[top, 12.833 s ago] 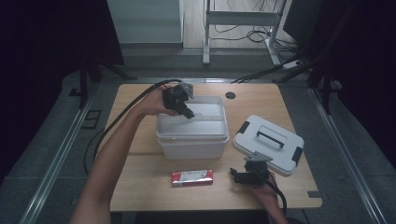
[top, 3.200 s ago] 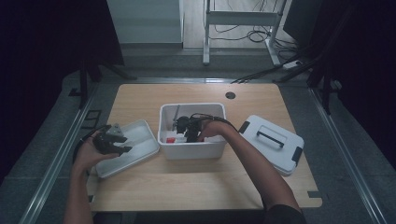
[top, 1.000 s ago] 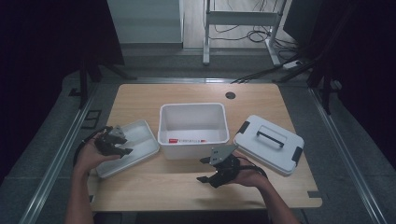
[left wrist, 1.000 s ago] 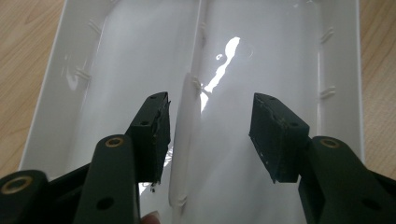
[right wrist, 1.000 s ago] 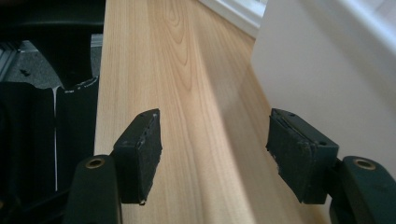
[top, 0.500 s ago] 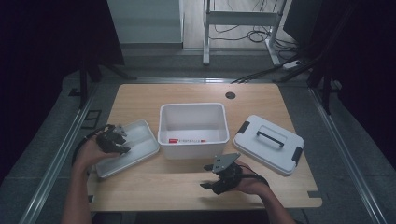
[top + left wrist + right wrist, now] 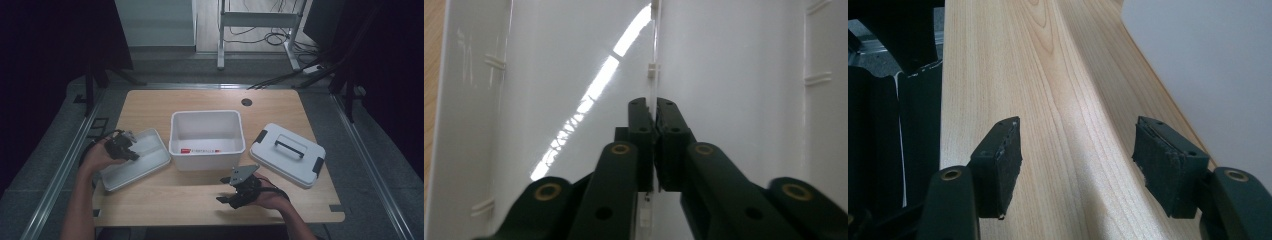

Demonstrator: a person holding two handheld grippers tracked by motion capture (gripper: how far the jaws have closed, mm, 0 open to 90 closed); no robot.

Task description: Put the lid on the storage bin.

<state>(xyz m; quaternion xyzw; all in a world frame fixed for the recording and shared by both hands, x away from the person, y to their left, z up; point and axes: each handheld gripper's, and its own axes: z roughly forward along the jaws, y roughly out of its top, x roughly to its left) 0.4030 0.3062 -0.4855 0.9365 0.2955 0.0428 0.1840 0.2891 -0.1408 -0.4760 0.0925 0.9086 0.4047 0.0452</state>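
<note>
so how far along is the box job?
Done: red pack lies in the open box; lid sits off to its right. In hand: left hand-held gripper has just closed on a thin rib of the white tray. Right hand-held gripper is open over bare table. Probably left: tray back in, lid on.

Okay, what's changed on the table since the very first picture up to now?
The inner tray has come out of the white box and lies at its left; the left gripper has just closed its jaws on the tray's thin divider. The red packet went from the table into the box. The right gripper hangs open over the table. The lid stayed put.
</note>
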